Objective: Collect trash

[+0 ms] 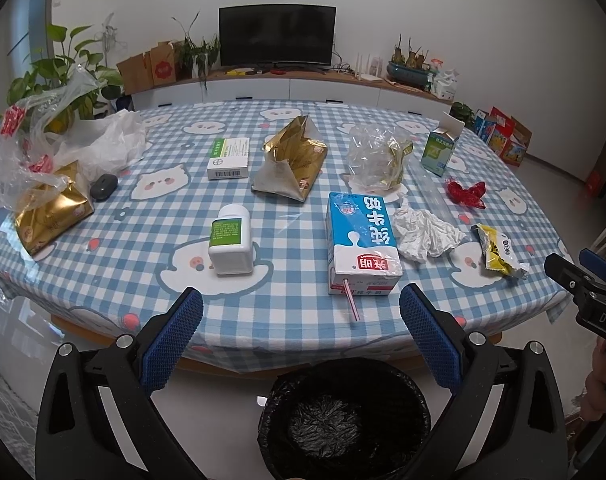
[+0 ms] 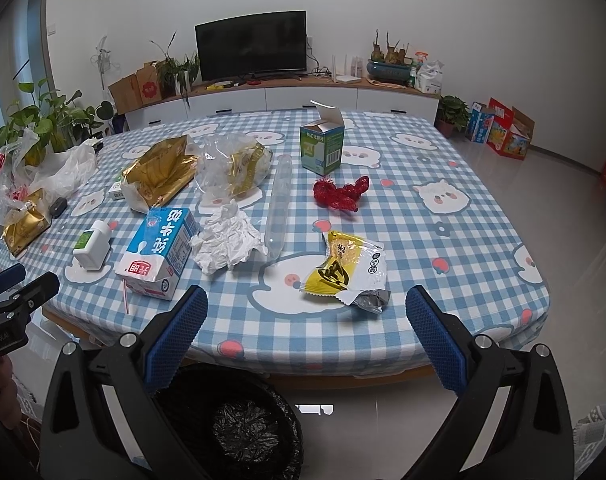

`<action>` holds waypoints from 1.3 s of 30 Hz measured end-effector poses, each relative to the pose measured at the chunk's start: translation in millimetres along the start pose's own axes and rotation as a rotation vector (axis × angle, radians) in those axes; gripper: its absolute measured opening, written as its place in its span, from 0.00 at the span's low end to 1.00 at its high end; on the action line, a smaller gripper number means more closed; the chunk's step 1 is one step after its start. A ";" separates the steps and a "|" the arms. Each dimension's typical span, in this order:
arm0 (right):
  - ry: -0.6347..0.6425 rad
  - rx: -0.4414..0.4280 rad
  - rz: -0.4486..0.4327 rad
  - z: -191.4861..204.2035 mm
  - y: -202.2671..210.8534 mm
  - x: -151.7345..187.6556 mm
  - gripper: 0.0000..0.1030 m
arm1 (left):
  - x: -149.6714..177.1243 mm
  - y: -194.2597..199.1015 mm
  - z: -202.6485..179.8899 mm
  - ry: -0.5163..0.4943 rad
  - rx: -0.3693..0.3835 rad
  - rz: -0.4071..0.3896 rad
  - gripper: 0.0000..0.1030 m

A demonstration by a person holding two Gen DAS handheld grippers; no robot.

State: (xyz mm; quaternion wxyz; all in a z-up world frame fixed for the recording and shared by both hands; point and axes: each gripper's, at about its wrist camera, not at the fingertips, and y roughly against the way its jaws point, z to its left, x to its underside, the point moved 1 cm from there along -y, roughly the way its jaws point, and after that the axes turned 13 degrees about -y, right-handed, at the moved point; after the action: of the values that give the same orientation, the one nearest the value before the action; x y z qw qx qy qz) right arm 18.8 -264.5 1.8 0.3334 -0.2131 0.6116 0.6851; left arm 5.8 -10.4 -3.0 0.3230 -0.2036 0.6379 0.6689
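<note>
I am holding both pairs of fingers spread and empty above the bin [image 1: 345, 416] at the desk [image 2: 443, 240] edge, and the carton [image 1: 361, 242] is lying just ahead of my left gripper [image 1: 301, 334], long axis pointing away, wrapper [image 2: 345, 266] ahead of my right gripper [image 2: 307, 334].

Table [image 1: 287, 320] under a blue checked cloth carries: milk carton [image 1: 361, 240] lying flat at the near edge (straw overhanging), crumpled tissue [image 1: 427, 234] touching its right side, yellow wrapper [image 1: 497, 250] further right, white bottle [image 1: 230, 240] left, gold bags [image 1: 293, 160] beyond.
</note>
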 end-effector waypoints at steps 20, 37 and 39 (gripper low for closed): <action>-0.003 -0.002 -0.001 -0.1 1.5 -1.0 0.93 | -4.3 3.2 -2.2 -0.003 0.005 -0.003 0.93; 0.005 -0.003 -0.022 7.4 13.2 -13.1 0.93 | -7.0 15.0 -0.9 -0.009 -0.003 -0.017 0.93; 0.011 -0.006 -0.029 11.4 16.1 -14.5 0.93 | -9.5 21.6 4.0 -0.008 -0.014 -0.026 0.93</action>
State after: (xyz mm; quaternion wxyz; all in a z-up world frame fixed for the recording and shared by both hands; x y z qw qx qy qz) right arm 18.6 -256.7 25.0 0.3392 -0.2268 0.6083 0.6808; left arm -1.9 -7.6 19.5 0.3328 -0.2118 0.6291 0.6698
